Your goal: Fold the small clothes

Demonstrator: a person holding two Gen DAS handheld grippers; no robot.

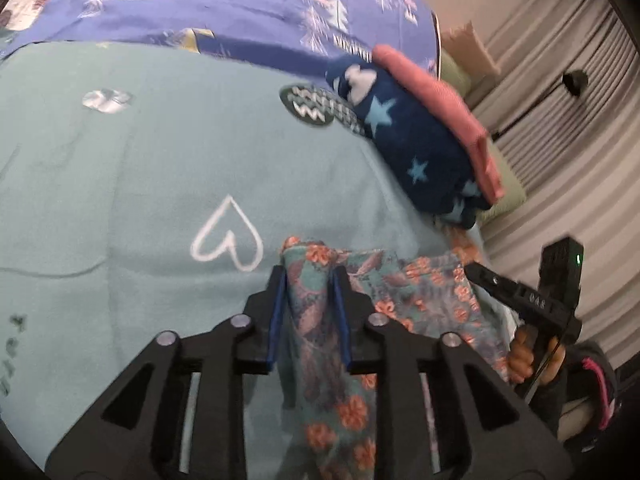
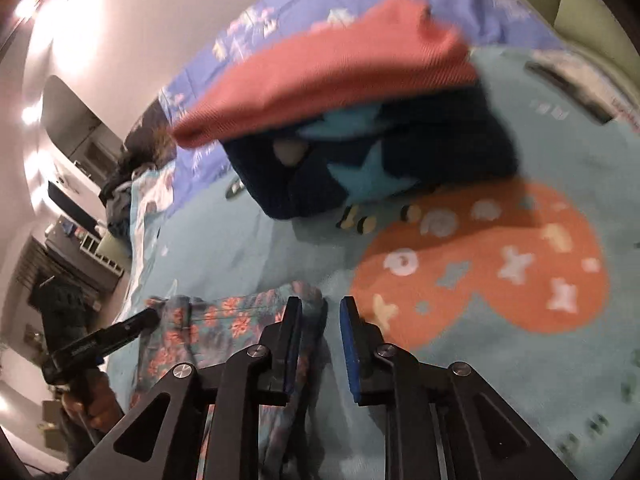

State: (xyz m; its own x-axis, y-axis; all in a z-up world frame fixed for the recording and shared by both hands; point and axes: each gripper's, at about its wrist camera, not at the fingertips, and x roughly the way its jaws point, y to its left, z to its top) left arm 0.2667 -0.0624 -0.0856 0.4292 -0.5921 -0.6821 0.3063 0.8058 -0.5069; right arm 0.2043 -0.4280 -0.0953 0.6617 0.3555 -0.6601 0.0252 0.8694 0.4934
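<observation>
Now floral garment [image 1: 320, 312] stretches sideways between left gripper [image 1: 310, 280] and right gripper [image 2: 320, 308].

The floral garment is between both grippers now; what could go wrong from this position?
1. The right gripper shows a gap between its pads, with the floral garment only at the left pad, so that corner may slip free.
2. The left gripper pinches bunched fabric; the fold may come out uneven.
3. The stack of folded clothes lies close ahead; a pull could disturb it.
</observation>
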